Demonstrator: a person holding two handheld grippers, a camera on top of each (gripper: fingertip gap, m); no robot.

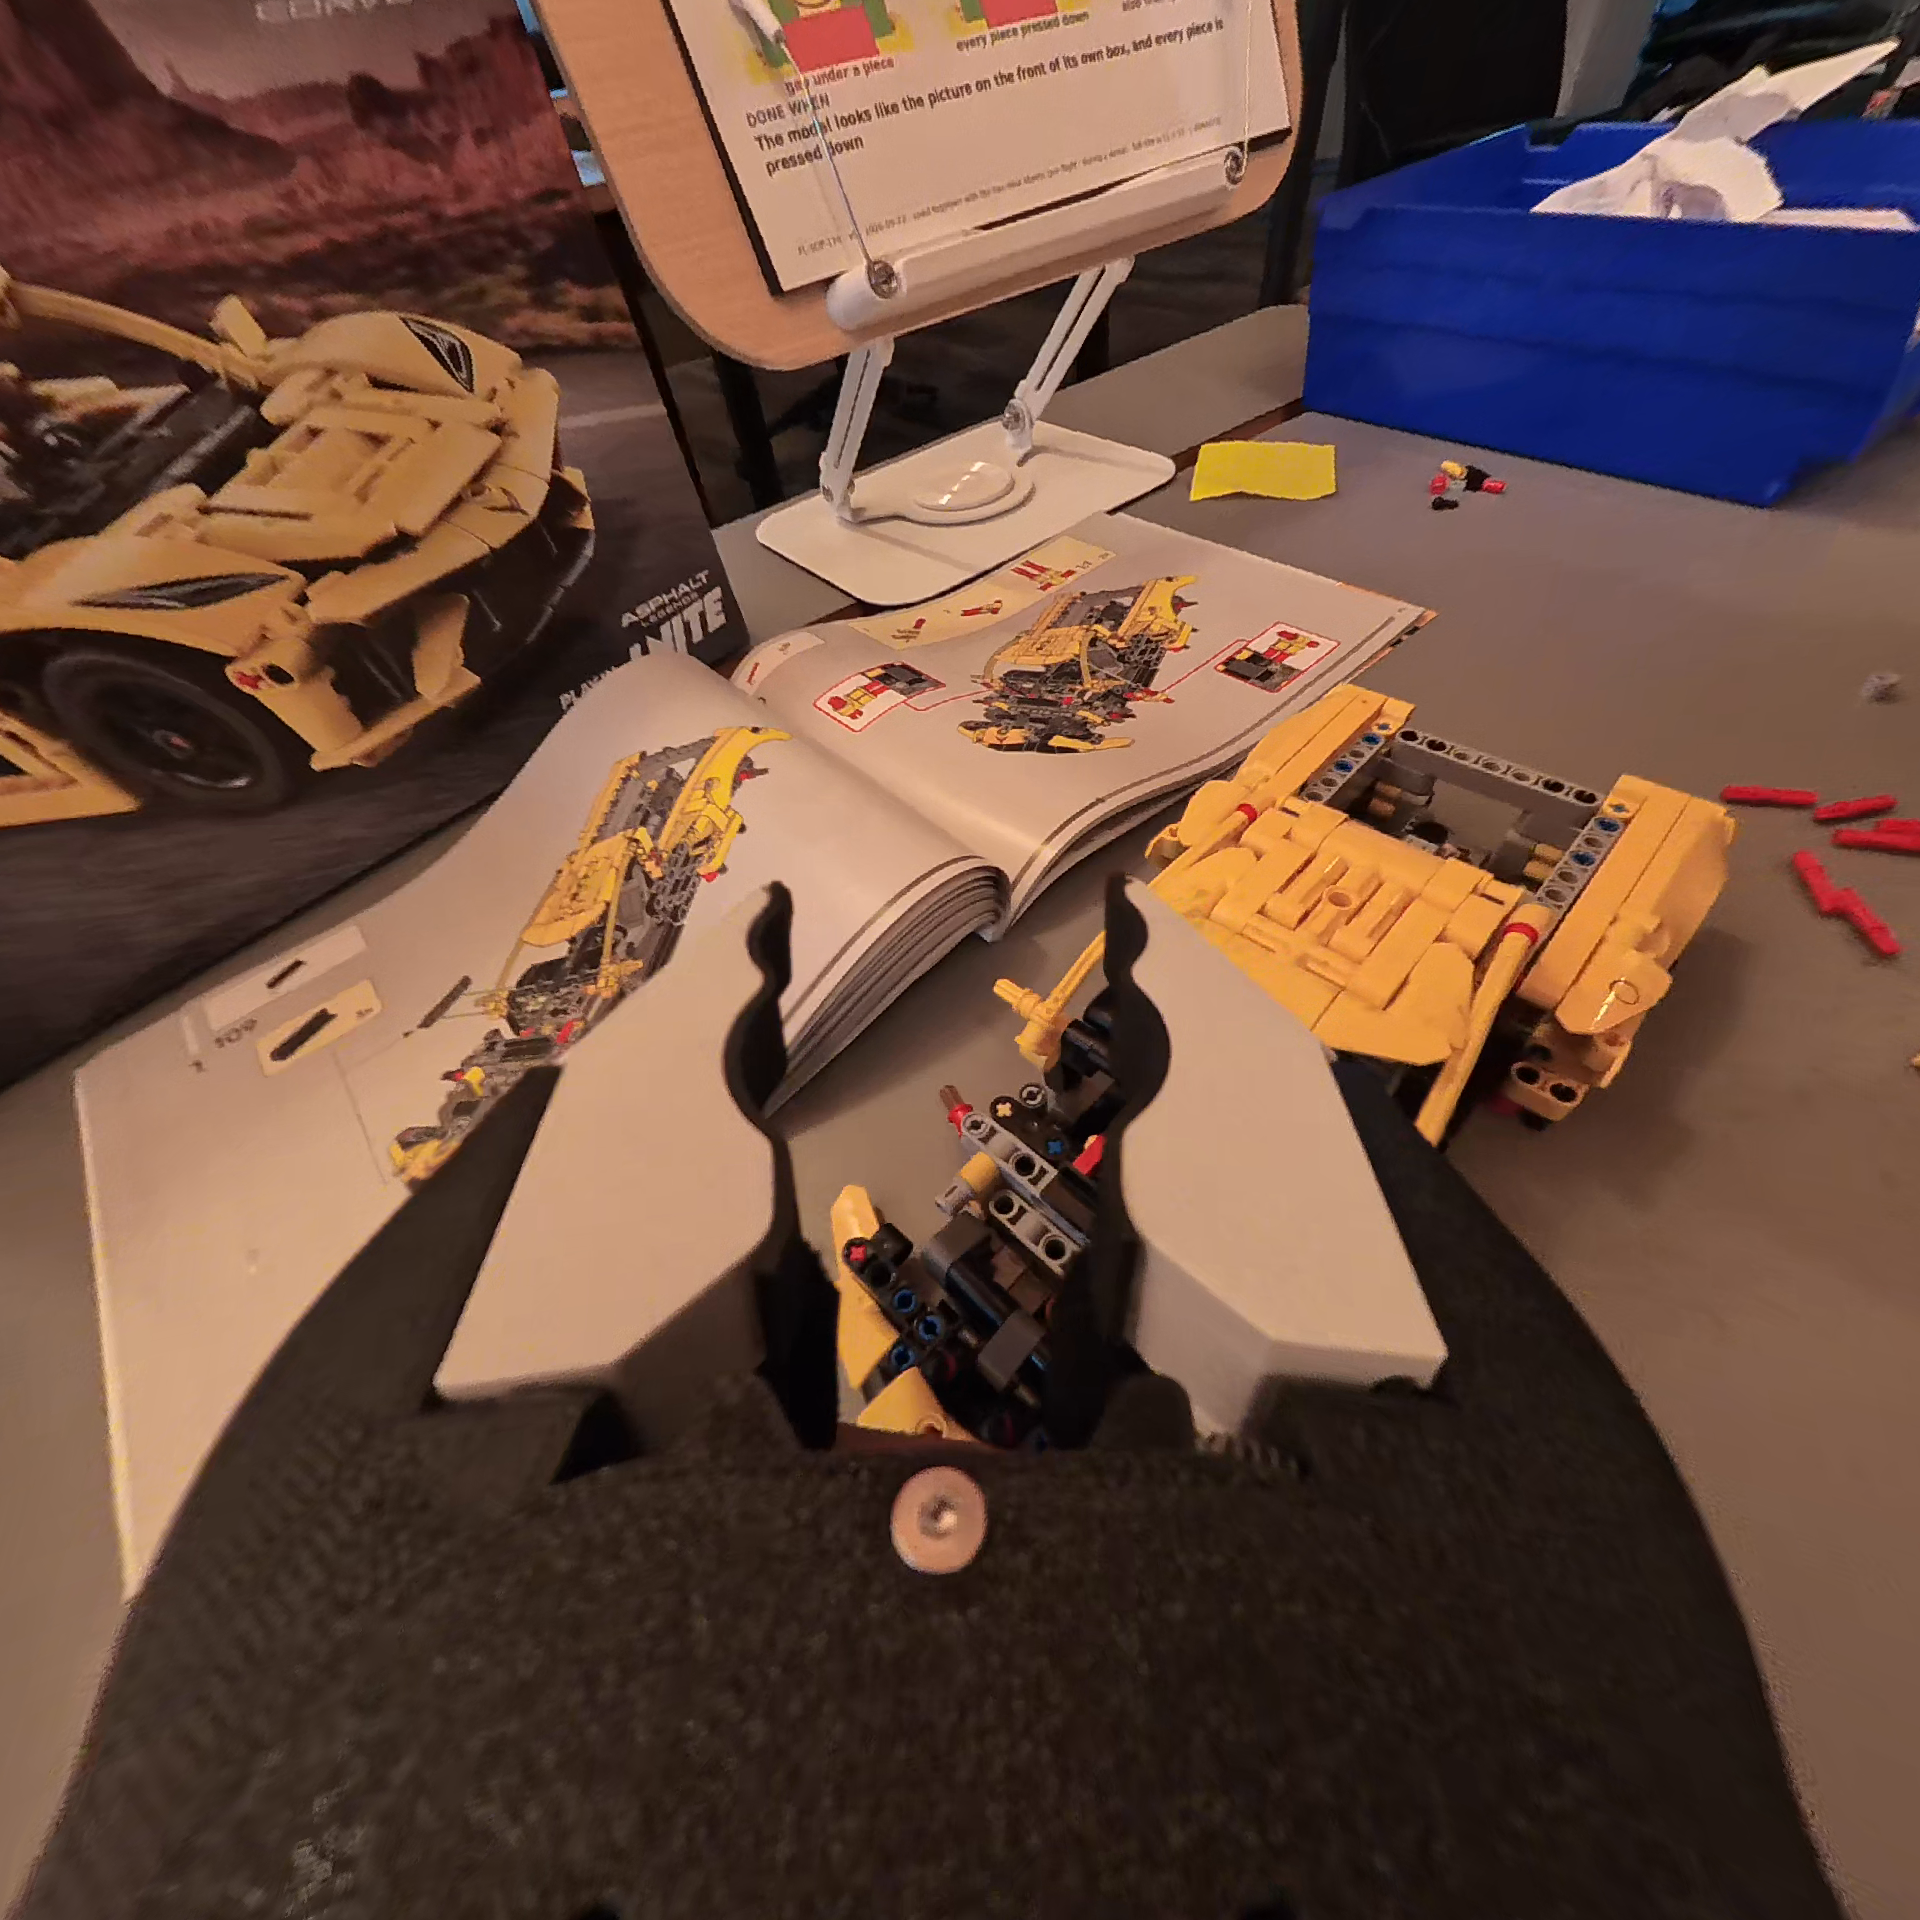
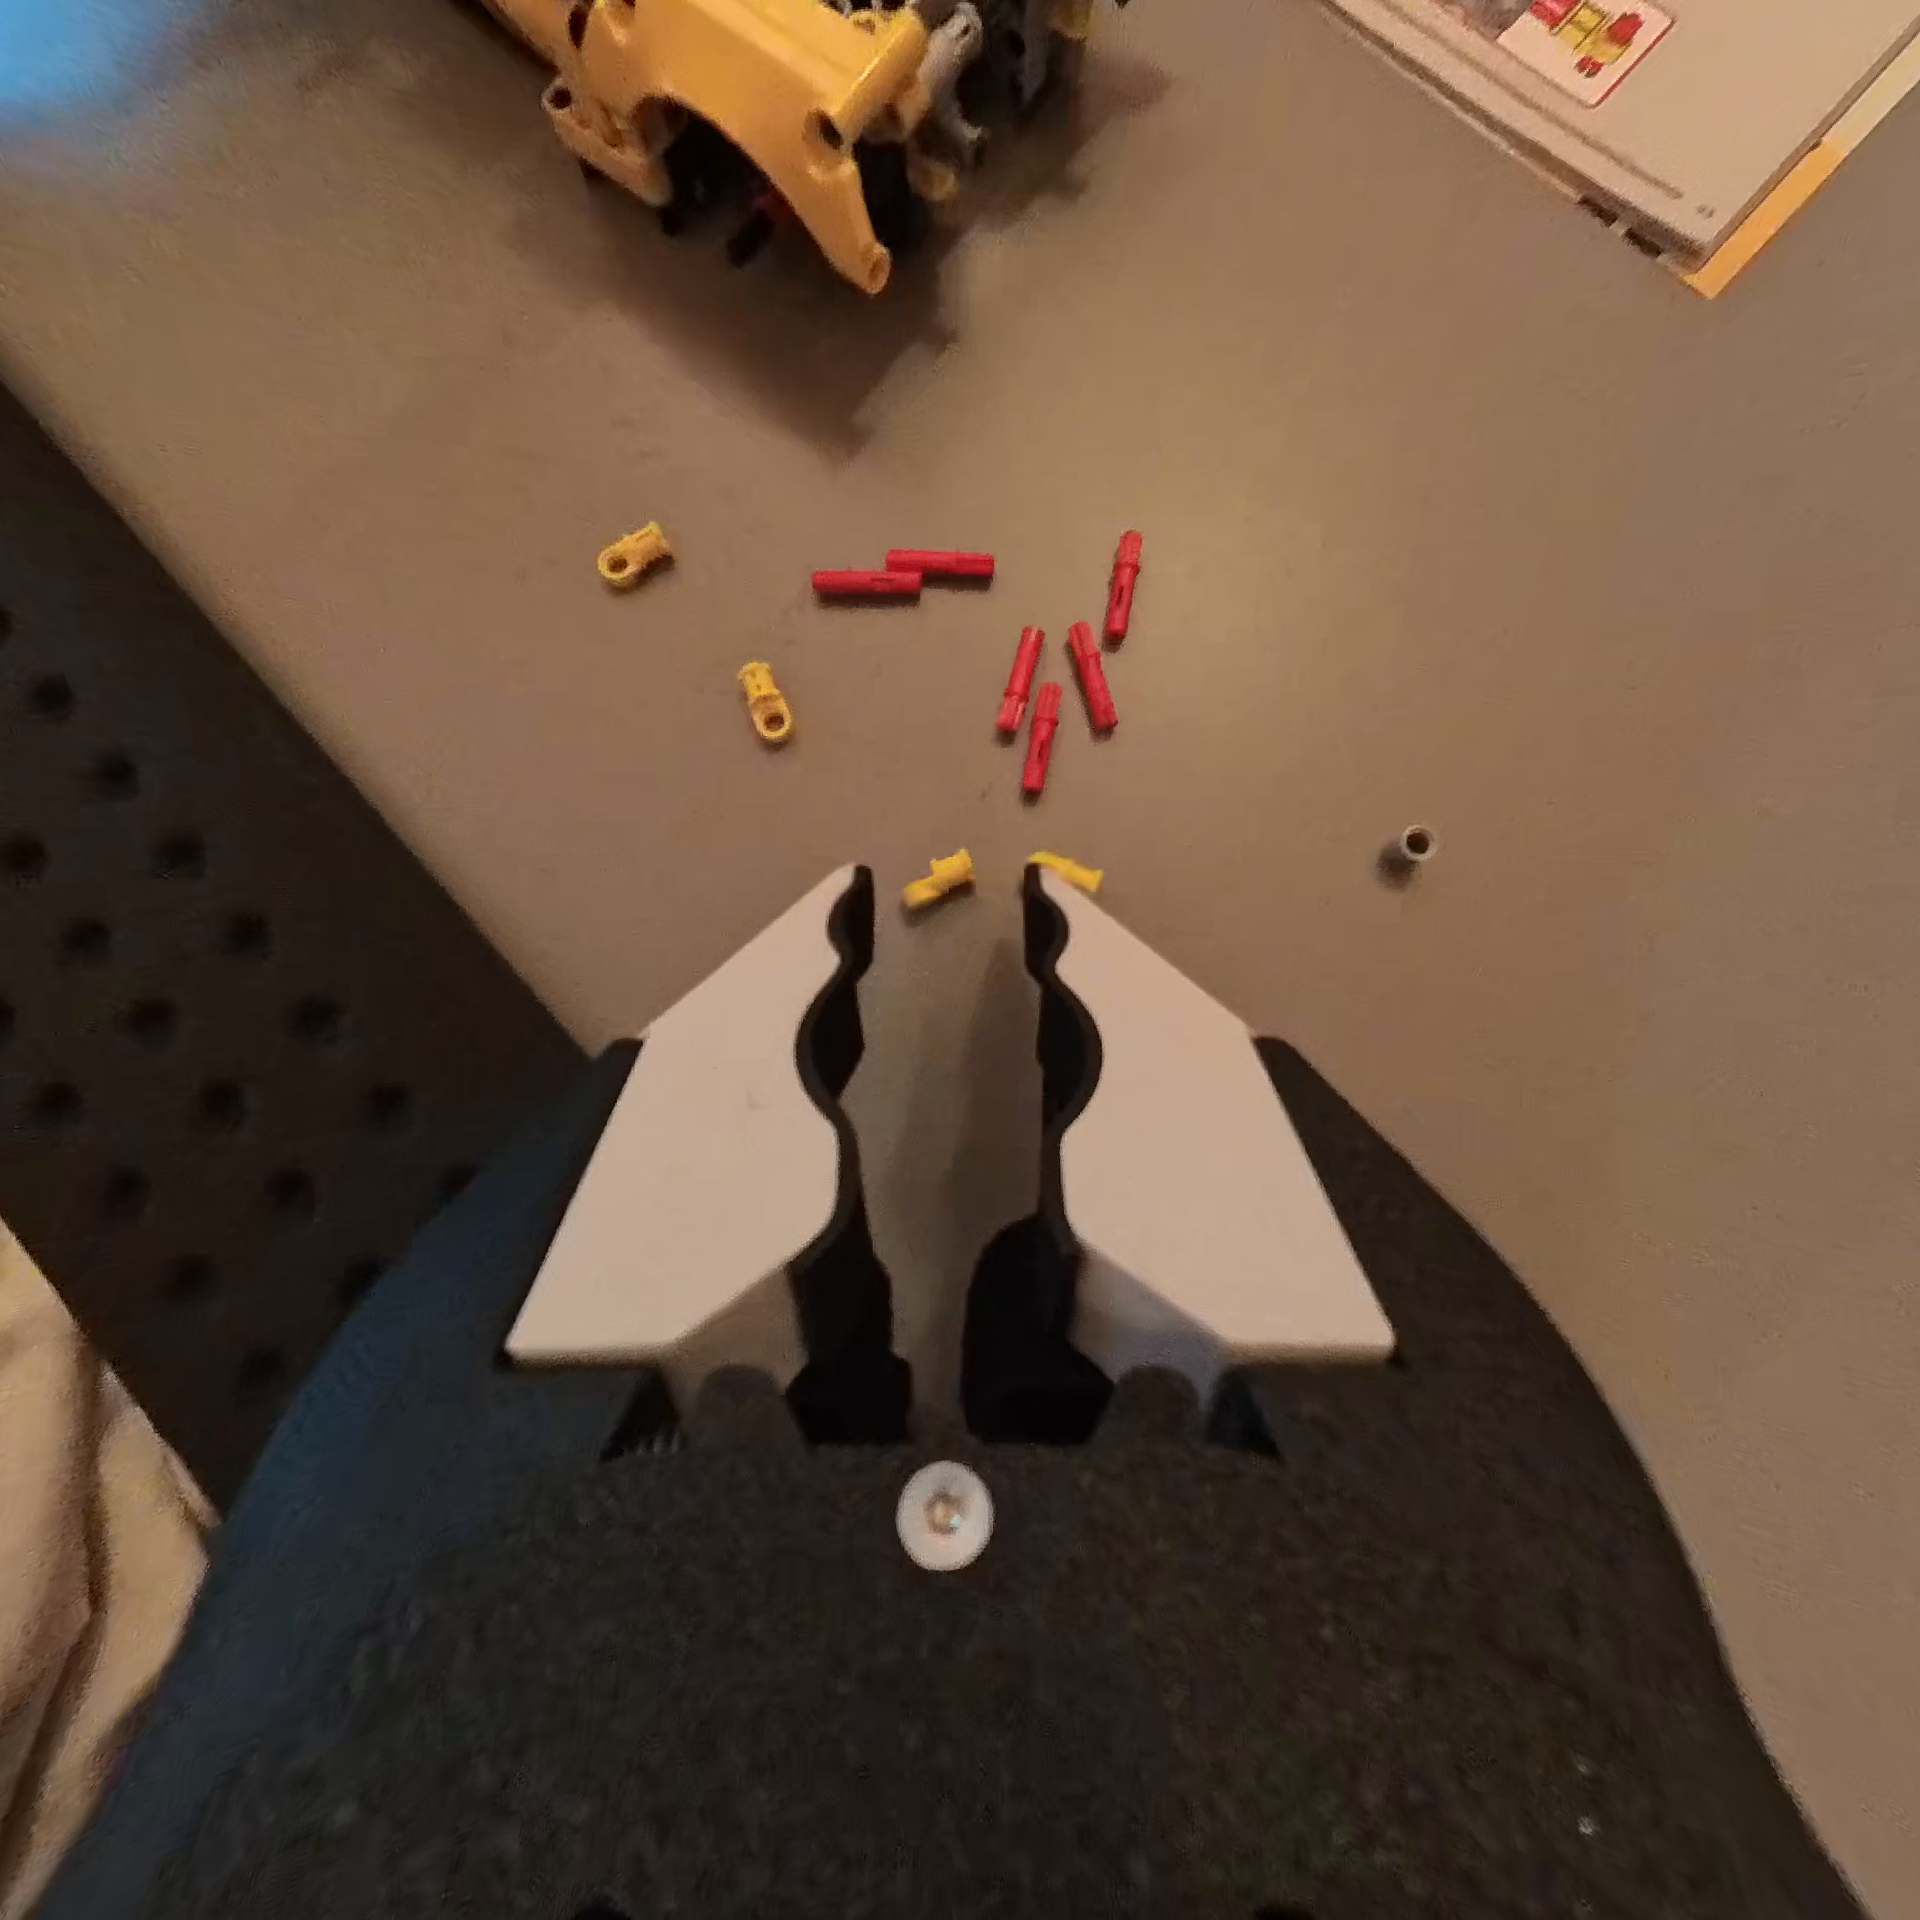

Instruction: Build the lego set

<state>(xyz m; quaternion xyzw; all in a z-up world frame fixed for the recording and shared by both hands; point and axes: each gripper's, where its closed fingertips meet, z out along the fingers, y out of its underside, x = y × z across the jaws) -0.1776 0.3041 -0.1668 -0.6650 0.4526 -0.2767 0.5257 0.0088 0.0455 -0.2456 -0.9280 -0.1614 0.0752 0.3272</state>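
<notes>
**Operator:** Report tool status.

**Technician:** The right gripper (image 2: 943, 873) is released, with its jaws apart and nothing between them. The left gripper (image 1: 948, 891) straddles a black, grey and yellow sub-assembly (image 1: 997, 1236) at the centre of the left wrist view. Whether its jaws are clamping that part cannot be told.

**Operator:** Which relation governs the next pick?

**Technician:** A small yellow connector (image 2: 938, 878) lies on the table (image 2: 1455, 520) just beyond the right fingertips, centred on the gap. Its long axis runs nearly left to right across the frame, tilted slightly up to the right. It therefore lies almost along the closing line. Judgement: either advance and rotate the tool, or accept an end-to-end grasp. A second yellow piece (image 2: 1075, 871) sits at the right fingertip and could be nudged. The red pins (image 2: 1093, 675) lie farther up the frame. The right gripper is the nearer tool, because the left gripper is well apart from these loose parts.

**Operator:** Where is the main model?

**Technician:** The yellow car body (image 2: 748, 114) is at the top of the right wrist view. In the left wrist view it sits right of centre, beside the open instruction booklet (image 1: 883, 790).

**Operator:** Any markings?

**Technician:** The box (image 1: 260, 520) at upper left shows a yellow car and carries lettering. The sheet on the document stand (image 1: 935, 208) carries printed text. Neither is reproduced here.
</notes>
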